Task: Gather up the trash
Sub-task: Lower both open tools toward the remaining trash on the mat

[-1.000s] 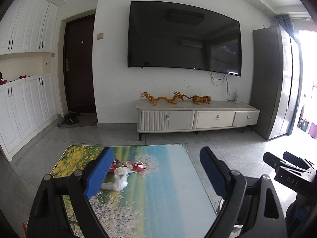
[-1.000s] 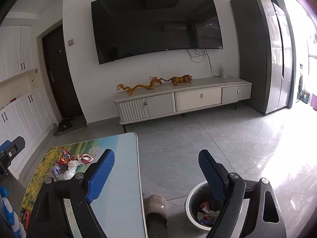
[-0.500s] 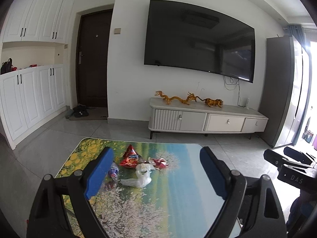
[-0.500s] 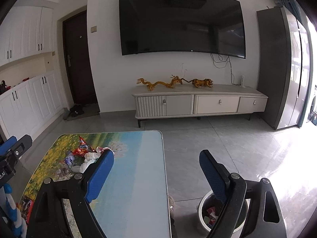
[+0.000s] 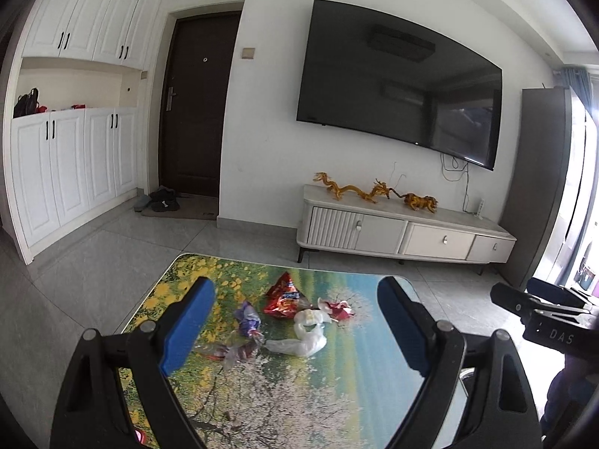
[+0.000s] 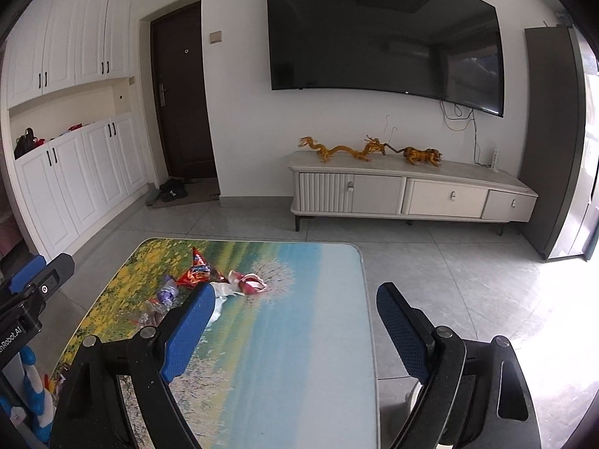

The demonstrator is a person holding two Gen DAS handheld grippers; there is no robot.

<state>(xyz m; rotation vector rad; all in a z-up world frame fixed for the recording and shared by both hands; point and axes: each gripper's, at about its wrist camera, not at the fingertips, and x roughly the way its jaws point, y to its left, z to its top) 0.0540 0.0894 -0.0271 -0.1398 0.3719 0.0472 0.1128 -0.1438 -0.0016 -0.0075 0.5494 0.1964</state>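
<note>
A small pile of trash lies on the table [image 5: 337, 393] with the printed landscape top. It holds a red snack wrapper [image 5: 283, 296], a purple wrapper [image 5: 247, 318], a white plastic bag [image 5: 309, 338] and a red-and-white wrapper [image 5: 338, 307]. My left gripper [image 5: 295, 286] hangs open short of the pile, nothing between its blue pads. My right gripper [image 6: 295, 292] is open too, over the table's right half [image 6: 299, 336]. The red wrapper [image 6: 195, 271] and red-and-white wrapper [image 6: 251, 283] lie ahead to its left. Its left finger half hides the white bag [image 6: 224, 292].
A sliver of the white trash bin [image 6: 411, 398] shows on the floor right of the table, behind my right finger. A TV cabinet [image 5: 404, 232] with golden figurines stands at the far wall. White cupboards [image 5: 67, 172] line the left. Shoes [image 5: 161, 200] lie by the door.
Both views have swung left, so the table and trash pile have shifted rightward toward the centre. The trash bin has slid out of the right view behind the finger. Both grippers stay open.
</note>
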